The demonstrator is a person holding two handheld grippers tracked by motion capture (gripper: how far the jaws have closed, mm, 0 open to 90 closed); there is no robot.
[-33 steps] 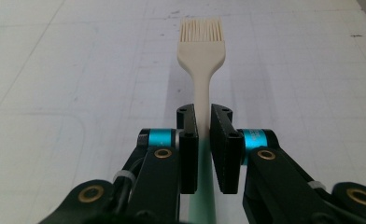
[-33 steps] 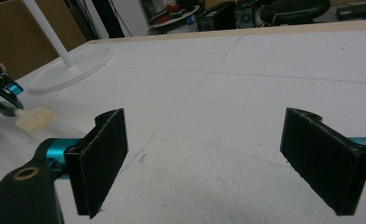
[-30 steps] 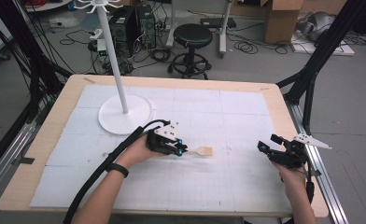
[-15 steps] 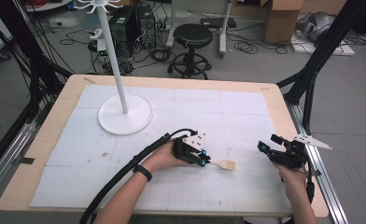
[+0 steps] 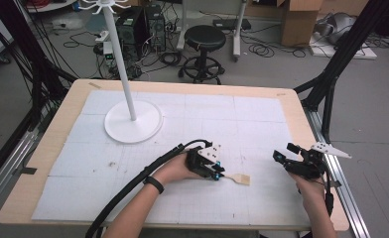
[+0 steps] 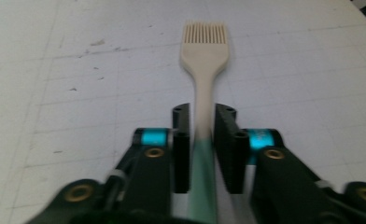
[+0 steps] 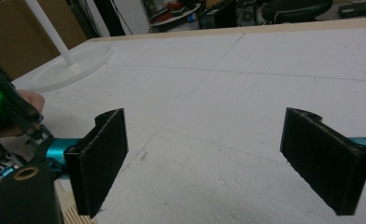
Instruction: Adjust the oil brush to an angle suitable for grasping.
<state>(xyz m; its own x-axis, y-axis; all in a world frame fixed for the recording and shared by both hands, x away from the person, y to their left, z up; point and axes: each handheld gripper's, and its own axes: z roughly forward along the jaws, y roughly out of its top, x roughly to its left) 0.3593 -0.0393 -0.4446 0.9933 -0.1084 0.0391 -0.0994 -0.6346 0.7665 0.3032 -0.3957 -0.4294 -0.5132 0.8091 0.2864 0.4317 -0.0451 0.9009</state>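
Note:
A cream pastry brush (image 5: 238,178) (image 6: 204,46) with a teal handle end lies flat on the white gridded mat (image 5: 262,129), bristles toward the right. My left gripper (image 5: 219,174) (image 6: 202,112) straddles its handle; the jaws have just been opening, and a thin gap shows on each side of the handle, so the pads no longer press it. My right gripper (image 5: 282,159) (image 7: 204,163) hovers near the table's right edge, wide open with nothing in it, pointing toward the brush. The bristle tips (image 7: 76,215) peek in at the bottom left of the right gripper view.
A white stand with a round base (image 5: 133,121) and a tall pole (image 5: 120,59) topped by hooks rises at the back left of the mat. The wooden table edge (image 5: 301,129) borders the mat. A stool (image 5: 203,37) and cables lie on the floor behind.
The left hand carried the brush to the right and toward the front edge, then settled. Its jaws have parted slightly around the handle. The right hand stayed put.

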